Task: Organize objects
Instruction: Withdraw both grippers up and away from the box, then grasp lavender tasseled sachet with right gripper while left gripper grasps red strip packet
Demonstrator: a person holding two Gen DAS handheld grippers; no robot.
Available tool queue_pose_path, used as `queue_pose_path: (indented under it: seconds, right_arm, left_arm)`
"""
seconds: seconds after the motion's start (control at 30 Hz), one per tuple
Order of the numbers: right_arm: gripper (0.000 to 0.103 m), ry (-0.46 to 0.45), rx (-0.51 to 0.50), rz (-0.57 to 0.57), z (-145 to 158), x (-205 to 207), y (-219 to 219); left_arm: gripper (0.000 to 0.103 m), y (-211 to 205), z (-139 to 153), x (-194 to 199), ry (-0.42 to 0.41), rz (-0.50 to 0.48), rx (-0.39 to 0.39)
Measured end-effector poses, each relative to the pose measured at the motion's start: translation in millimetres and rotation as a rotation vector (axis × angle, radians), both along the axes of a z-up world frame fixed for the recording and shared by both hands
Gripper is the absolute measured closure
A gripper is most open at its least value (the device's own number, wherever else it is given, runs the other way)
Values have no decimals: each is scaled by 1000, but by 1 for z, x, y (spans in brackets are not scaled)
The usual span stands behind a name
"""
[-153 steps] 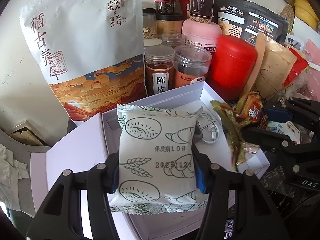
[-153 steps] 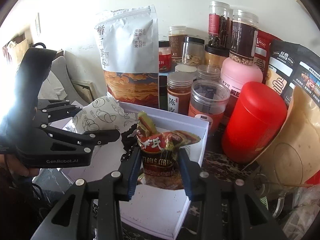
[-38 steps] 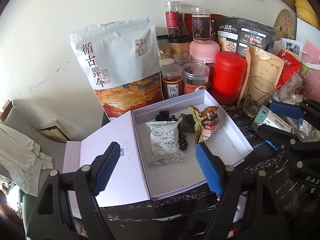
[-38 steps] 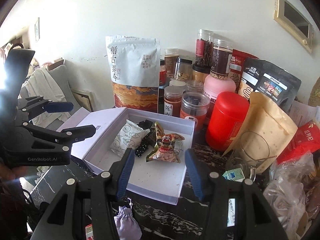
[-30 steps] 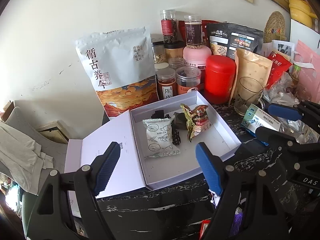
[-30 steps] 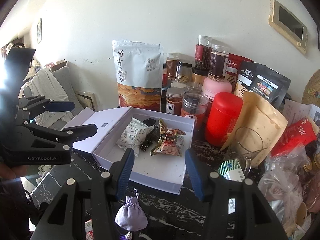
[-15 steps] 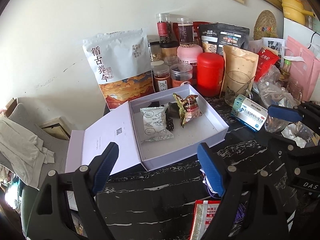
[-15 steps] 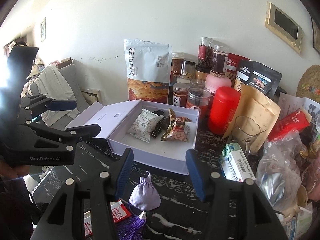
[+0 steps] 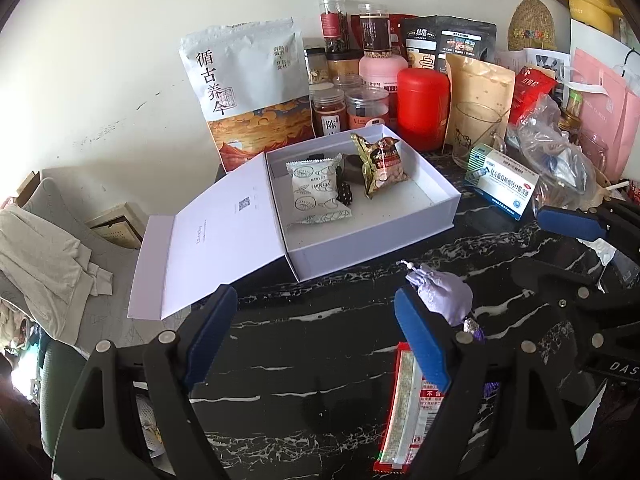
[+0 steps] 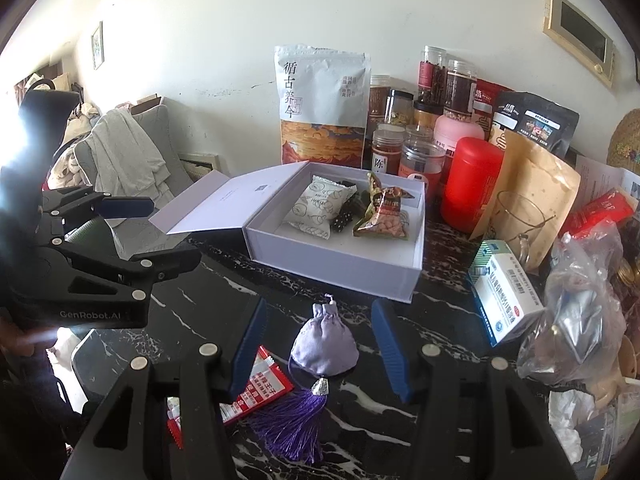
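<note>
An open white box (image 9: 436, 216) (image 10: 336, 266) sits on the black marble table. Inside lie a white patterned snack packet (image 9: 316, 192) (image 10: 316, 206), a gold peanut packet (image 9: 380, 164) (image 10: 382, 216) and small dark items. A lavender pouch (image 10: 324, 346) (image 9: 442, 294) with a purple tassel lies on the table in front of the box, between my right gripper's open fingers. My right gripper (image 10: 318, 350) is open and empty. My left gripper (image 9: 316, 334) is open and empty over bare table, the pouch just right of it. A red sachet (image 9: 406, 404) (image 10: 256, 386) lies close by.
A large white pouch bag (image 9: 248, 88), jars, a red canister (image 9: 422, 108), a glass mug (image 9: 478, 134) and bags crowd the back wall. A blue-white medicine box (image 9: 502, 186) (image 10: 504, 302) lies right of the box. The box lid (image 9: 212, 236) lies open to the left.
Both grippers let go of their packets in the box, opened and pulled back toward me. The lavender pouch and red sachet have come into view near the fingers.
</note>
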State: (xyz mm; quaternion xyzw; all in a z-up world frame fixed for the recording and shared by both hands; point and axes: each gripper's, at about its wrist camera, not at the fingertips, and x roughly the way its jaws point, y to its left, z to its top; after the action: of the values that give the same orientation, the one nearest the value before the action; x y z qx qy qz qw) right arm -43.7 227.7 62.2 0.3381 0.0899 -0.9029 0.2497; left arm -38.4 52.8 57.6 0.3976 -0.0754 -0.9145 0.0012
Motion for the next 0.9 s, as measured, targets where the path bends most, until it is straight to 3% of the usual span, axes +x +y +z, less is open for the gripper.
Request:
queue_pose_path:
  seconds: [0.17,0.3,0.9]
  right_arm:
    - [47,-26,2,4,-16,8,-1]
    - [40,-46,-12,9,-28,12,0]
    - [40,-129,-7,-9,-74,-4,-1]
  left_arm:
    - [23,-3,-17,10,-30,-4,5]
    - [23,-2,-29,17,-43,-17,-8]
    - [23,17,-78,25,-143,-108,20]
